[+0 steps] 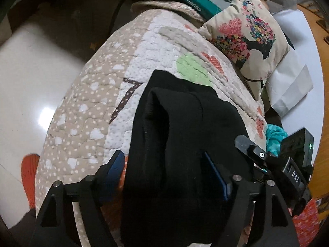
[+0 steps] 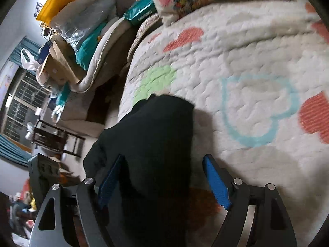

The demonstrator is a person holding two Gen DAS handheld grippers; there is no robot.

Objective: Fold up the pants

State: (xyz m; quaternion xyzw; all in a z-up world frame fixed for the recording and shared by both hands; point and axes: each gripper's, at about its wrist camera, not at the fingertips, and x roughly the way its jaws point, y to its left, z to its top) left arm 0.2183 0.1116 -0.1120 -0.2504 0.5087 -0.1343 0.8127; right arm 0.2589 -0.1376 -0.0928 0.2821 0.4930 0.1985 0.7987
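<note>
The black pants (image 1: 176, 144) lie bunched and partly folded on a quilted bedspread (image 1: 98, 107) with coloured hearts. My left gripper (image 1: 162, 164) is open, its blue pads (image 1: 115, 166) on either side of the pants' near end, which fills the gap. In the right wrist view the pants (image 2: 152, 144) lie between the spread jaws of my right gripper (image 2: 164, 177), which is open. Its blue right pad (image 2: 216, 183) stands clear of the cloth; the left one touches the fabric. The right gripper's body (image 1: 287, 164) shows at the right of the left wrist view.
A floral pillow (image 1: 246, 35) and a white paper bag (image 1: 287, 90) lie at the bed's far right. A green package (image 1: 197, 0) sits at the head. The bed edge drops to a shiny floor (image 1: 30, 82) on the left. Piled bags and boxes (image 2: 72, 37) stand beside the bed.
</note>
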